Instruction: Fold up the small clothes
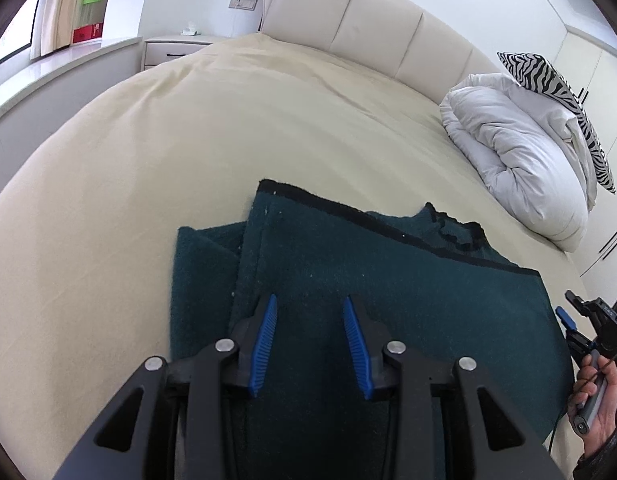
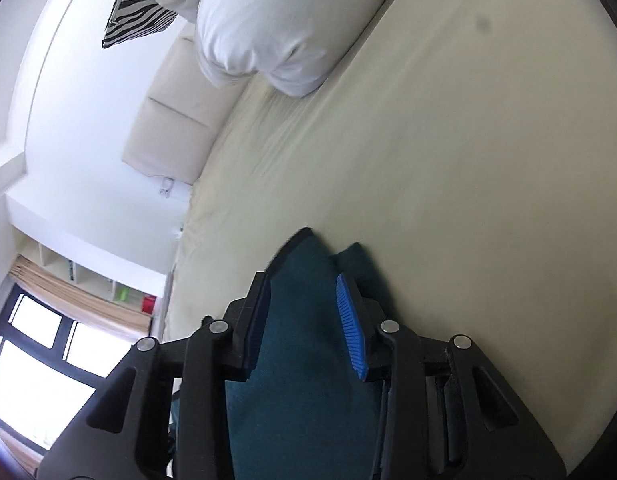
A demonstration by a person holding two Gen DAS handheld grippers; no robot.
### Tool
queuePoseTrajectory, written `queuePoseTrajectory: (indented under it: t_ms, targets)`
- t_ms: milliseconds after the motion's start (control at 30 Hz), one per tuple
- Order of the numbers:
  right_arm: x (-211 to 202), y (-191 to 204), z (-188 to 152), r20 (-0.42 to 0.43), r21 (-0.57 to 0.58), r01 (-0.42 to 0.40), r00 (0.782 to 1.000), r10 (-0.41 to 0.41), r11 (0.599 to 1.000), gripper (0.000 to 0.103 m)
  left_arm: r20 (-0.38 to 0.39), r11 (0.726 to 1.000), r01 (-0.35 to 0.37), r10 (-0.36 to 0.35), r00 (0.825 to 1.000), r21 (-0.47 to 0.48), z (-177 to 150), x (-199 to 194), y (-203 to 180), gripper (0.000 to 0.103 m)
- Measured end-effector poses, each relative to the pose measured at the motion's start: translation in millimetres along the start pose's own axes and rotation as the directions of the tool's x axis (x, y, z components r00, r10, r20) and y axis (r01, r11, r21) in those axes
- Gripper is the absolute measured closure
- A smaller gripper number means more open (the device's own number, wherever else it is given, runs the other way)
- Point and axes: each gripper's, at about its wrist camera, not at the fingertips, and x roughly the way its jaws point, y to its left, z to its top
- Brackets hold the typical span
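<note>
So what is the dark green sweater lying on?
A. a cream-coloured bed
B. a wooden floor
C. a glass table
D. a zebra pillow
A: the left wrist view shows the dark green sweater spread flat on the cream bed sheet, while the zebra pillow sits far off by the headboard, on the white duvet.

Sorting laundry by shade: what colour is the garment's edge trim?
Black trim on the dark teal garment, clearest in the left wrist view.
</note>
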Motion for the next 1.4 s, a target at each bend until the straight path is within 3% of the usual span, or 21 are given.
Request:
queuePoseTrajectory:
  t_ms: [100,167,233,267,400,467,500,567,667,733,833,867,967,1033,1100,1267,1400]
  targets:
    - [-23.6,16.6,-19.6,-0.018,-0.041,-0.079,0.997,0.078,0.996,0.069,0.014,0.998,0.054,-0.054,0.998,0.035,-17.1,-26.3,-22.7,0.063]
    - [-27.3,44.2,-47.7,-0.084,-0.105,-0.148,0.987,0.139,0.983,0.069,0.015,0.995,0.06,-0.062,0.998,0.083,-32.0,-40.3,-37.5,0.061]
    - [-24.0,74.0,-88.5,-0.181,-0.154,-0.249,0.959,0.22,0.956,0.069,-0.001,0.991,0.055,-0.055,0.998,0.123,-49.9,-48.4,-47.2,0.061]
    - [-18.5,86.1,-110.0,-0.242,-0.17,-0.288,0.939,0.244,0.942,0.06,-0.012,0.991,0.042,-0.04,0.999,0.126,-56.9,-49.0,-46.8,0.06]
    - [14.6,97.5,-186.1,-0.443,-0.175,-0.32,0.87,0.215,0.931,0.059,-0.044,0.996,0.053,-0.049,0.998,0.076,-73.1,-46.2,-26.5,0.061]
    - [28.3,80.4,-196.8,-0.478,-0.144,-0.275,0.86,0.176,0.951,0.067,-0.052,0.995,0.055,-0.05,0.997,0.082,-72.2,-47.6,-22.4,0.062]
    - [27.2,72.3,-195.2,-0.464,-0.115,-0.289,0.862,0.206,0.95,0.071,-0.055,0.995,0.053,-0.049,0.997,0.087,-72.3,-48.2,-21.0,0.062]
    - [18.6,54.4,-178.2,-0.403,-0.054,-0.265,0.888,0.221,0.963,0.071,-0.056,0.995,0.061,-0.057,0.997,0.081,-73.2,-48.3,-17.7,0.064]
    - [-11.8,24.0,-148.7,-0.277,-0.047,-0.166,0.95,0.147,0.985,0.07,-0.049,0.996,0.071,-0.068,0.996,0.057,-74.6,-49.1,-14.7,0.064]
    - [-33.6,-1.7,-129.0,-0.203,-0.012,-0.106,0.974,0.101,0.994,0.069,-0.055,0.996,0.072,-0.069,0.996,0.049,-74.1,-51.0,-14.8,0.064]
    - [-67.5,-16.2,-106.2,-0.109,-0.031,-0.011,0.994,0.007,0.999,0.068,-0.061,0.998,0.05,-0.048,0.997,0.038,-70.6,-61.7,-18.0,0.063]
    - [-77.3,-16.1,-96.9,-0.078,-0.053,0.019,0.997,-0.023,0.998,0.066,-0.052,0.998,0.046,-0.044,0.998,0.039,-68.9,-66.3,-20.5,0.059]
    - [-95.2,-8.8,-74.2,0.008,-0.102,0.097,0.995,-0.096,0.99,0.048,-0.018,0.996,0.073,-0.072,0.997,0.046,-60.4,-77.8,-34.3,0.05]
    - [-103.1,-12.7,-57.0,0.008,-0.104,0.085,0.996,-0.085,0.991,0.04,-0.025,0.992,0.113,-0.112,0.993,0.056,-54.7,-77.4,-47.1,0.046]
    - [-86.7,-9.2,-51.5,-0.041,-0.101,0.059,0.997,-0.063,0.993,0.038,-0.035,0.989,0.129,-0.127,0.991,0.068,-51.3,-71.9,-57.0,0.046]
    - [-65.1,-21.0,-44.9,-0.167,-0.043,0.05,0.984,-0.057,0.998,0.038,-0.085,0.995,0.065,-0.059,0.995,0.073,-62.1,-48.8,-64.9,0.046]
    - [-59.5,-22.6,-46.1,-0.214,-0.051,-0.005,0.977,-0.007,0.999,0.038,-0.065,0.984,-0.014,0.026,0.998,0.178,-73.8,-42.9,-81.9,0.046]
